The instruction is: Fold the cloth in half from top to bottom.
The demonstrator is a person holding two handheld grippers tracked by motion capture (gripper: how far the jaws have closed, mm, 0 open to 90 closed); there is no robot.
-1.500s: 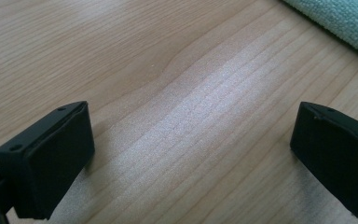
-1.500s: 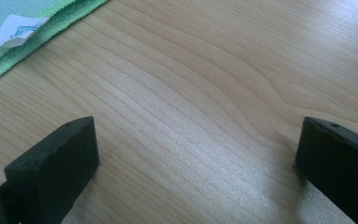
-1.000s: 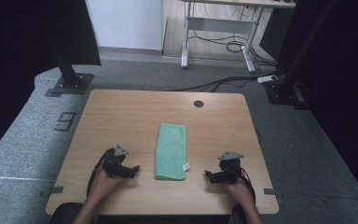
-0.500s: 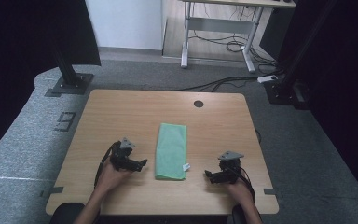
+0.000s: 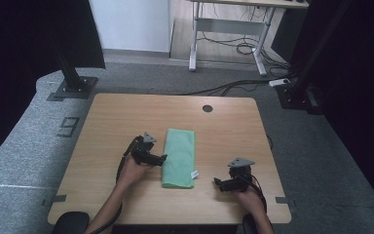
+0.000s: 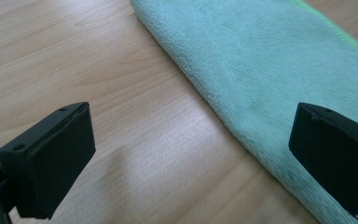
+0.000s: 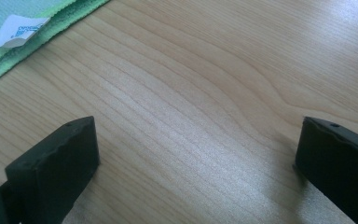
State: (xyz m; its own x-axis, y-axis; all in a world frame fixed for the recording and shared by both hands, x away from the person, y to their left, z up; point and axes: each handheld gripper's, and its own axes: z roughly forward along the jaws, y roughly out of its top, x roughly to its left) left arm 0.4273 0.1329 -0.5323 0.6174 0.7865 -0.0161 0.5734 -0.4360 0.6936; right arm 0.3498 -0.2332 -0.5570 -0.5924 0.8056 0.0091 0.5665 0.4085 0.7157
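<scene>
A folded green towel lies lengthwise in the middle of the wooden table, with a white label at its near right corner. My left gripper is open at the towel's left edge; in the left gripper view one jaw hangs over the towel and the other over bare wood. My right gripper is open over bare wood, a little right of the towel's near corner. The right gripper view has the towel corner and its label at the upper left.
The table has a round cable hole near its far edge. Black stand bases sit on the grey floor at the far left and far right. A desk frame with cables stands beyond.
My left gripper has moved forward and to the right, up to the towel's left edge. The right gripper has stayed where it was.
</scene>
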